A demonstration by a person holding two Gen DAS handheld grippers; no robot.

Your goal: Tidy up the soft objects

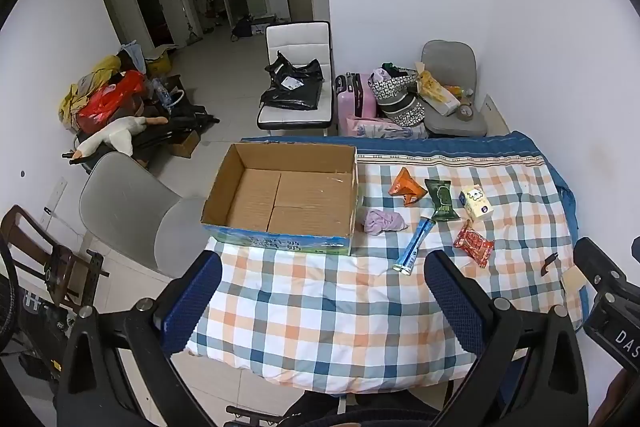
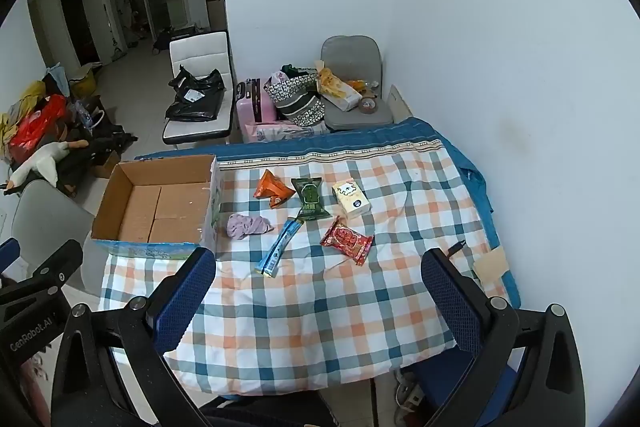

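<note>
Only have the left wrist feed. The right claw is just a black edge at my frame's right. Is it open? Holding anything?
Observer: The right claw is open, with its blue pads wide apart and nothing between them. It hangs over the near part of the checked cloth.
Operator: Anything on the floor under that side of the table?
Observer: Yes, light-coloured shoes sit under the near right corner.
Operator: Can you see my claw from over there?
Observer: Only part of it. The black body of the left claw shows at the right view's left edge, with a GenRobot.AI label on it.
</note>
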